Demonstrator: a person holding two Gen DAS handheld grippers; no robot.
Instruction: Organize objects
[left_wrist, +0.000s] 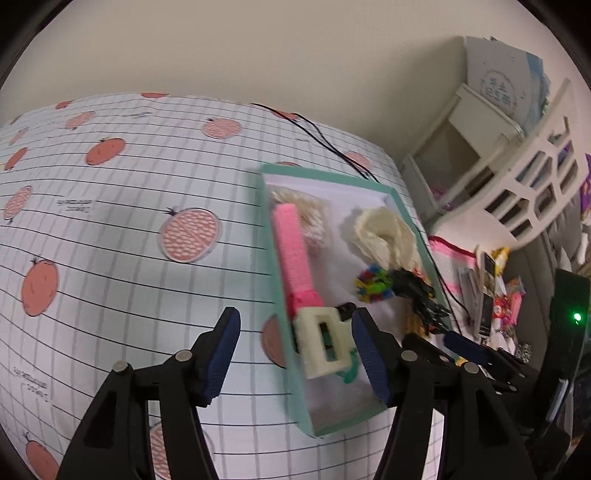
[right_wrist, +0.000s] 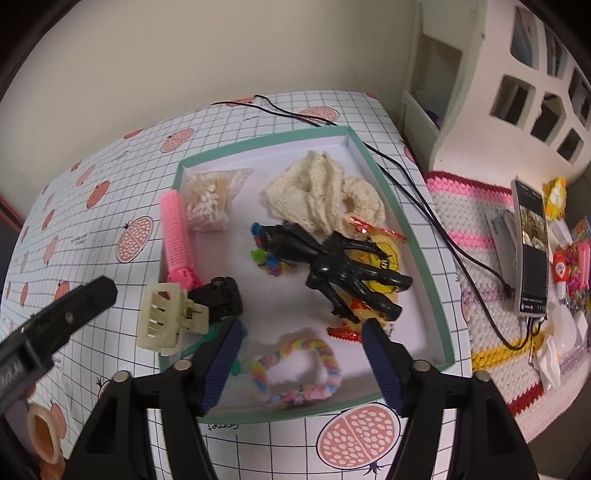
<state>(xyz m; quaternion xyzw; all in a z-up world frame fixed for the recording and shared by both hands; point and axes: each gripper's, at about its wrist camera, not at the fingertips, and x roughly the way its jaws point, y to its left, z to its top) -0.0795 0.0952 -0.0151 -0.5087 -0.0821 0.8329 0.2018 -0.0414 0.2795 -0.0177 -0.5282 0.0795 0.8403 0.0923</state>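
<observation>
A teal-rimmed box (left_wrist: 280, 258) (right_wrist: 406, 229) lies on the tablecloth. Inside it are a pink hair roller (left_wrist: 293, 251) (right_wrist: 175, 236), a cream knit scrunchie (left_wrist: 384, 232) (right_wrist: 321, 195), a big black claw clip (right_wrist: 343, 273), small coloured hair ties (right_wrist: 267, 258) and a pastel scrunchie (right_wrist: 295, 365). A cream claw clip (left_wrist: 321, 343) (right_wrist: 166, 317) rests across the box's left rim, beside a small black clip (right_wrist: 221, 295). My left gripper (left_wrist: 295, 332) is open, its fingers either side of the cream clip without holding it. My right gripper (right_wrist: 301, 339) hangs open over the pastel scrunchie.
A bag of cotton swabs (right_wrist: 210, 199) and a yellow snack packet (right_wrist: 388, 258) also lie in the box. A black cable (right_wrist: 424, 192) runs past its right rim. A phone (right_wrist: 532, 251) stands on a crochet mat (right_wrist: 480, 229). White basket (right_wrist: 517, 74) at the right; tape roll (right_wrist: 42, 432) at the lower left.
</observation>
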